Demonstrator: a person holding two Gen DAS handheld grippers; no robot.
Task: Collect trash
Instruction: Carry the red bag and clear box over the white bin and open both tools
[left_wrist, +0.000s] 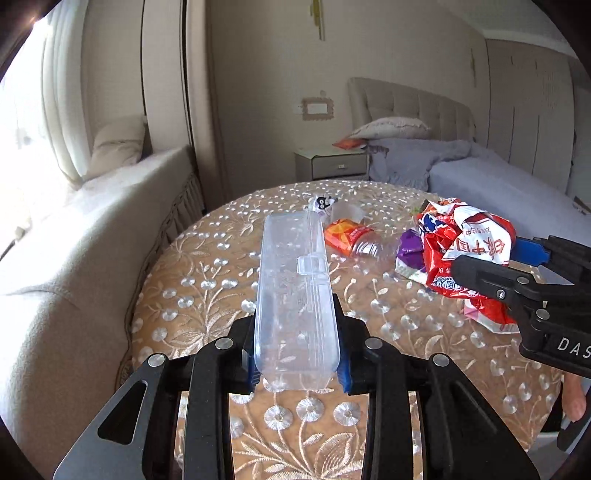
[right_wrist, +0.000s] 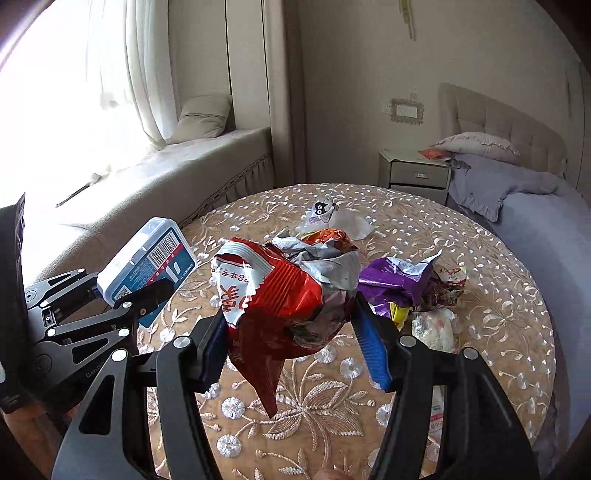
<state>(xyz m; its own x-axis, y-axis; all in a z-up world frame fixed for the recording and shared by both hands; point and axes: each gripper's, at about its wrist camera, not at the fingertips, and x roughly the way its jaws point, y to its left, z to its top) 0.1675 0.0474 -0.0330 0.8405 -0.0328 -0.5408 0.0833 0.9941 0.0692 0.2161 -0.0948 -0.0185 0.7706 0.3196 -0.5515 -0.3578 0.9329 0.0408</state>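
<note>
- Clear plastic case (left_wrist: 295, 295), long and narrow, is clamped at its near end between the blue pads of the left gripper (left_wrist: 297, 363); its long axis runs straight away from the gripper toward the far edge of the table (left_wrist: 207, 295), raised above the embroidered cloth; from the right wrist view its underside carries a dark blue label with a barcode, the small print too fine to read; I cannot tell what it contains
- Red crumpled snack bag (right_wrist: 284, 295) is pinched between the fingers of the right gripper (right_wrist: 291, 332), jaws closed partway on it; white panel with red Chinese characters and "8" partly legible; silver lining shows at the top, a torn red corner hangs down toward the cloth
- "DAS" is printed in white on the right gripper's body in the left wrist view
- Purple wrapper (right_wrist: 395, 280) lies near the table's right edge; an orange-labelled bottle (left_wrist: 351, 240) lies on its side nearer the far edge
</note>
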